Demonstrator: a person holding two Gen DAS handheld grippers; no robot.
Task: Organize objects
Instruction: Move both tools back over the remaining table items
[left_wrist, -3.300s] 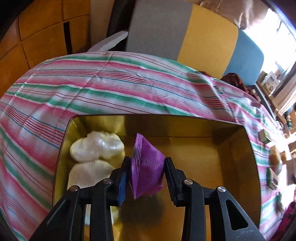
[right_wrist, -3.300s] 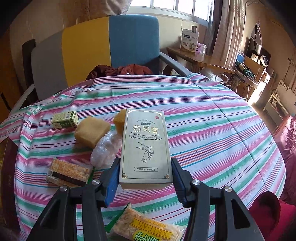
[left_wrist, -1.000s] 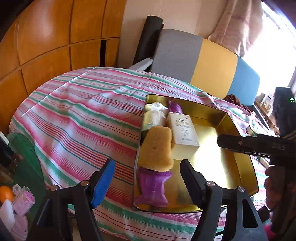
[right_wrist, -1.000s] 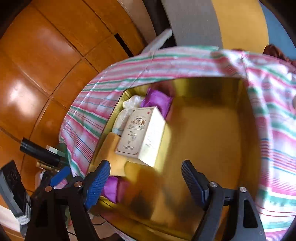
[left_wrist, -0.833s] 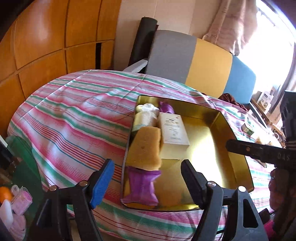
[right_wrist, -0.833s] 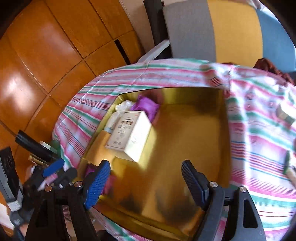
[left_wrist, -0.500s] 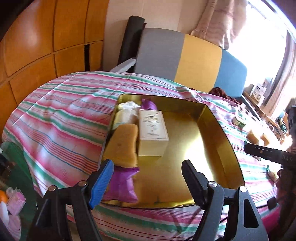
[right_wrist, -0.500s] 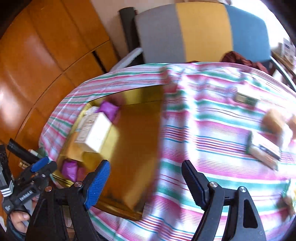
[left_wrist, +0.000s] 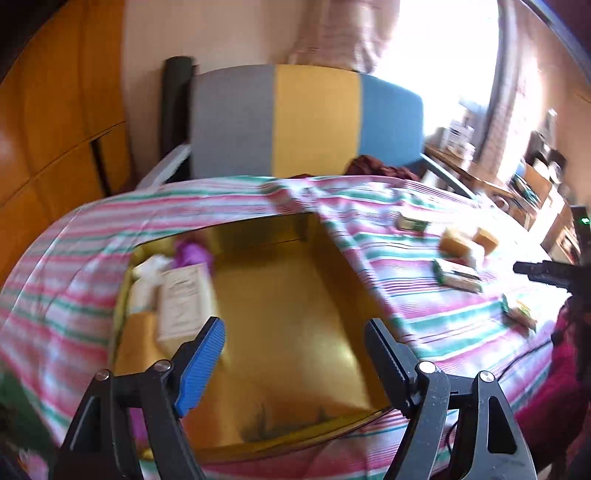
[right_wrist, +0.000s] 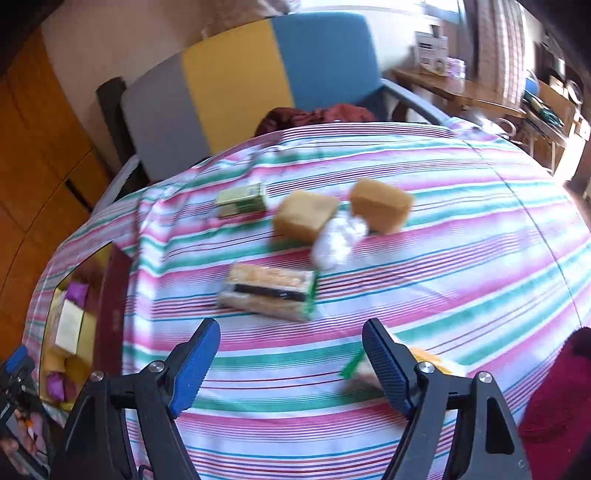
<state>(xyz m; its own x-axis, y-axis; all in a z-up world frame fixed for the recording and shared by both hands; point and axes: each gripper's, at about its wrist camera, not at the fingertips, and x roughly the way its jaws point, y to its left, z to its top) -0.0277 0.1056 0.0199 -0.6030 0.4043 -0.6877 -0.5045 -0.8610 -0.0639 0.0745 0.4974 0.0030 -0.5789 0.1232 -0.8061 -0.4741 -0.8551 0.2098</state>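
Striped-cloth table (right_wrist: 461, 258) w/ gold tray (left_wrist: 288, 314), 2 sponges (right_wrist: 306, 216), snack pkts (right_wrist: 269, 291), small box (right_wrist: 242, 199)

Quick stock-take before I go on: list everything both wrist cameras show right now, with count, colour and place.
Tray: one, gold, left part of the table.
Tall box: one, cream, in the tray's left side.
Purple packets: at least one, at the tray's far left corner.
Sponges: two, tan, on the striped cloth.
Small box: one, green, left of the sponges.
Clear bag: one, between the sponges.
Snack pack: one, beige and green, mid-table.
Chair: one, grey, yellow, blue, behind the table.
Left claw: open, empty.
Right claw: open, empty.
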